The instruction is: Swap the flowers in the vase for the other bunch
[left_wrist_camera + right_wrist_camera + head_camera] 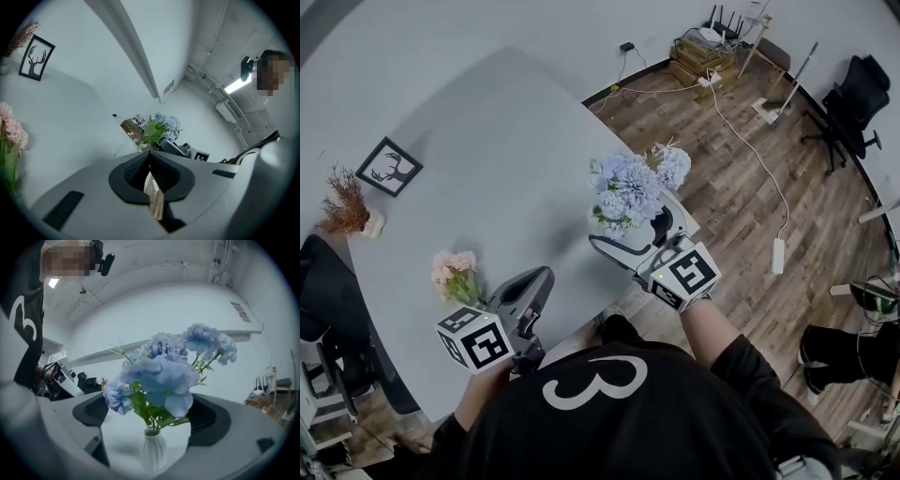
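Two bunches are on the white table [487, 169]. Blue flowers [628, 192] stand upright in a small ribbed white vase [153, 451] near the right edge of the table. The right gripper [151, 414] is released, its jaws wide apart on both sides of the vase and not touching it. Pink flowers [455, 272] are close to the near edge, just beside the left gripper [149, 157], which is clenched with nothing in it. A framed deer picture [389, 166] lies towards the far left corner.
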A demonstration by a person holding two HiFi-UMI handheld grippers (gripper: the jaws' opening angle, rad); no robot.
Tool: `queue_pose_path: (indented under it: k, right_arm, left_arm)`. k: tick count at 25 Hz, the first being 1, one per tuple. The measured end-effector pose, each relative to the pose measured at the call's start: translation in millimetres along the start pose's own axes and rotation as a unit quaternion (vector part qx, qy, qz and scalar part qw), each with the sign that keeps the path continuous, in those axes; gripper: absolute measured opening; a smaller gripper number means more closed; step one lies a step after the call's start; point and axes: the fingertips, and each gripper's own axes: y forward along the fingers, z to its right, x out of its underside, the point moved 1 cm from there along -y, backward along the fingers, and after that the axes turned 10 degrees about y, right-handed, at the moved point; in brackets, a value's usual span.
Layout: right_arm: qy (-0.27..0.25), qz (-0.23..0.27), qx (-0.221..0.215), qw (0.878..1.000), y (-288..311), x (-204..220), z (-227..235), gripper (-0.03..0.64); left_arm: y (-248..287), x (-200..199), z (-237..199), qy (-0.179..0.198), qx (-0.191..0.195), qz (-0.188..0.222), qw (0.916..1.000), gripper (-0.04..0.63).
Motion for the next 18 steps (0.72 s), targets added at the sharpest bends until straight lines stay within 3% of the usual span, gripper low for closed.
queue_pose_path:
  k: [8, 10, 13, 18]
  right_arm:
    - [-0.012, 0.011, -0.011, 1.000, 10, -8, 7, 0.492]
    - [-0.016, 0.016, -0.012, 1.000, 8, -10, 5, 0.464]
    - [-0.028, 0.025, -0.002, 0.999, 5, -11, 8, 0.297]
    - [-0.033, 0.029, -0.002, 0.999, 8, -14, 16, 0.130]
  left_arm:
    - [0, 0, -5, -0.009, -0.022, -0.001, 0.9997, 0.012]
    - [-1, -1, -7, -0.010, -0.027, 0.002, 0.9996, 0.011]
    - [-3, -2, -13, -0.013, -0.039, 0.007, 0.9991, 0.012]
    - [-4, -4, -20, -0.021, -0.059, 0.013, 0.9980, 0.012]
